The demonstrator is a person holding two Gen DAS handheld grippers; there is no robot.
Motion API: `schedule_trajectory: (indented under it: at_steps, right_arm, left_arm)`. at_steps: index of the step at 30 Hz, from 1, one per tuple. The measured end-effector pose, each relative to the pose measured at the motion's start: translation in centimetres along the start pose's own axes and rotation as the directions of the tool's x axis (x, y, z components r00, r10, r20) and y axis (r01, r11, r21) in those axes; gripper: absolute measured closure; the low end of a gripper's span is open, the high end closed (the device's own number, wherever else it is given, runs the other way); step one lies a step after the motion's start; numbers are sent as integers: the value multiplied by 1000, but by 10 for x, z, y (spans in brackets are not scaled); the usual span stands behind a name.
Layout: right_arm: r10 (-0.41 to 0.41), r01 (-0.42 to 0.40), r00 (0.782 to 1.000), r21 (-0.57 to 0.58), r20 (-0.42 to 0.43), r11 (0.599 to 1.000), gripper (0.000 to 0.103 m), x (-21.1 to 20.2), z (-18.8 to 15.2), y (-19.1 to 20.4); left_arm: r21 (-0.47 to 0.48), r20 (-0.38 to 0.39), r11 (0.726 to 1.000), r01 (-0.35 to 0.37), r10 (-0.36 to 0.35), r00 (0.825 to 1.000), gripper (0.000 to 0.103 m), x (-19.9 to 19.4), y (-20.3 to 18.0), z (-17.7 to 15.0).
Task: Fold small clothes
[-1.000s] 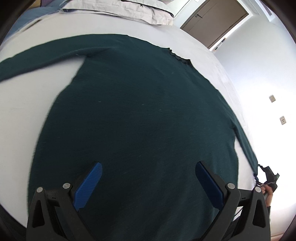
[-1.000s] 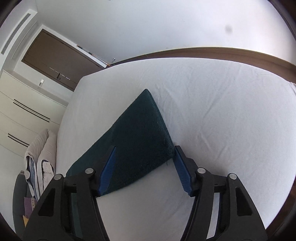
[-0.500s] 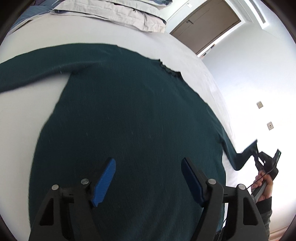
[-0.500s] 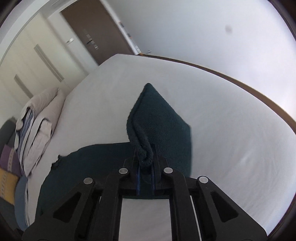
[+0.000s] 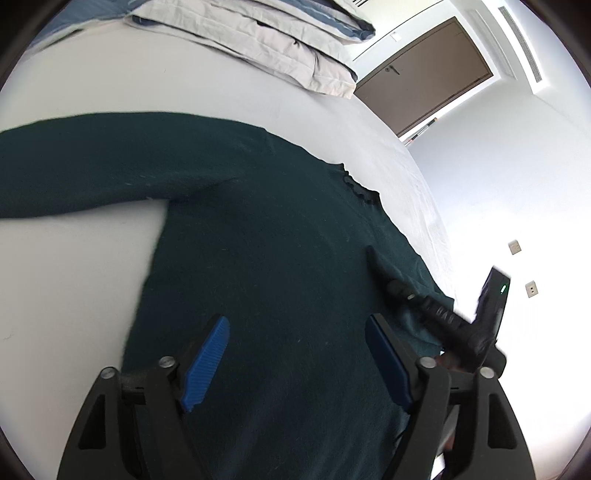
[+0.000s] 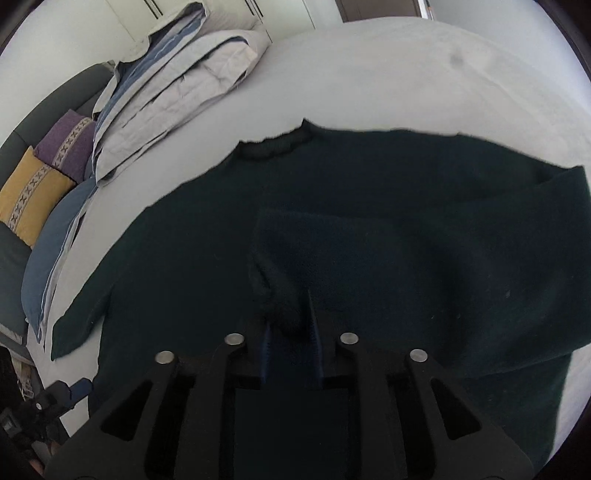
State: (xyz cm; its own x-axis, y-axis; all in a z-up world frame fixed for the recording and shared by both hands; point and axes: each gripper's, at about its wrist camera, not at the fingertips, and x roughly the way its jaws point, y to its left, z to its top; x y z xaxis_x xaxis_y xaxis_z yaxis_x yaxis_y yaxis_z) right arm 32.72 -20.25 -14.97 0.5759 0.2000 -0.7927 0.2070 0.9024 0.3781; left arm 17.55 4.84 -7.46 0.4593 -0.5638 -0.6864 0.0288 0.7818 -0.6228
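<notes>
Spread flat on the white bed (image 5: 66, 288) — dark green sweater (image 5: 280, 258). Left gripper (image 5: 295, 365) opening, empty; right gripper (image 6: 290, 332) opening around sleeve cuff (image 6: 284, 310) — grip unclear.

This is a bedroom in a home. A wide bed (image 6: 388, 66) with a white sheet fills both views. At its head lie a folded duvet (image 6: 177, 92) and patterned cushions (image 6: 40, 177). Beyond the bed stand a brown door (image 5: 428, 70) and white wardrobes (image 6: 122, 22), with wall sockets (image 5: 514, 246) beside the bed.
</notes>
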Motion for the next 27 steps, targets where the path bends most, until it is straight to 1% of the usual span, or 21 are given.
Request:
schedule_trajectory:
  at_steps: [1,2,3,5,6,8,10,11,12,13,14,15,16,17,18,19,20,21,22,24,27]
  right_arm:
    - [33,-33,999,14,6,999,55,4,-14,-10]
    - [55,-56,998,23,23,998,42,3,-23,-16]
    - [57,-58,997,25,51,998,36,-8,-41,-21]
    - [68,-70,993,17,93,997,31,-21,-54,-23]
    - [86,-88,990,17,109,996,30,-42,-65,-25]
    - [113,-118,985,30,130,993,30,-98,-84,-54]
    - [115,-128,983,77,146,989,30,-124,-93,-75]
    - [129,-146,980,109,153,983,30,-128,-97,-86]
    - [144,-166,977,138,159,976,30,-134,-99,-96]
    - [151,-178,975,162,164,971,30,-144,-101,-106]
    - [155,-185,973,182,170,966,30,-148,-104,-114]
    - [156,-189,972,193,175,963,31,-154,-108,-121]
    - [152,-188,972,201,181,961,31,-157,-111,-127]
    - [146,-184,972,207,184,961,31,-159,-113,-131]
    - [141,-180,972,215,186,960,32,-161,-116,-136]
    - [139,-178,973,219,183,959,33,-158,-118,-138]
    - [139,-178,974,225,178,958,34,-162,-122,-143]
    - [133,-170,977,232,164,958,36,-158,-123,-146]
    - [126,-161,980,236,153,958,37,-159,-127,-150]
    - [112,-145,982,227,151,963,42,-154,-131,-153]
    - [112,-145,982,227,153,963,42,-151,-132,-155]
  left_arm:
    - [-2,-7,1000,10,-10,1000,19,2,-1,0]
    - [-1,-15,1000,21,-21,1000,16,8,-6,2]
    - [1,-25,1000,29,-29,999,14,14,-10,3]
    - [6,-51,999,44,-44,998,13,32,-23,6]
    - [12,-65,998,53,-53,997,13,41,-31,7]
    - [37,-94,997,67,-64,993,13,65,-50,11]
    - [72,-123,995,65,-55,991,16,89,-69,13]
    - [90,-144,994,59,-46,989,24,103,-79,15]
    - [101,-164,993,60,-43,985,29,115,-86,16]
    - [116,-187,991,60,-38,982,37,128,-94,17]
    - [138,-213,989,54,-24,977,45,144,-104,19]
    - [152,-225,987,47,-12,974,51,154,-110,19]
    - [166,-234,986,35,5,972,59,162,-114,19]
    - [182,-245,983,17,28,969,63,174,-121,18]
    - [194,-245,981,7,41,969,65,181,-125,18]
    - [213,-236,977,-13,64,970,69,186,-130,18]
    - [238,-222,971,-36,91,971,79,188,-135,17]
    - [255,-214,965,-52,109,971,85,189,-138,17]
    - [265,-211,963,-52,110,971,91,189,-141,17]
    - [280,-201,959,-49,108,974,92,184,-142,18]
    - [299,-149,953,-53,102,984,93,166,-140,27]
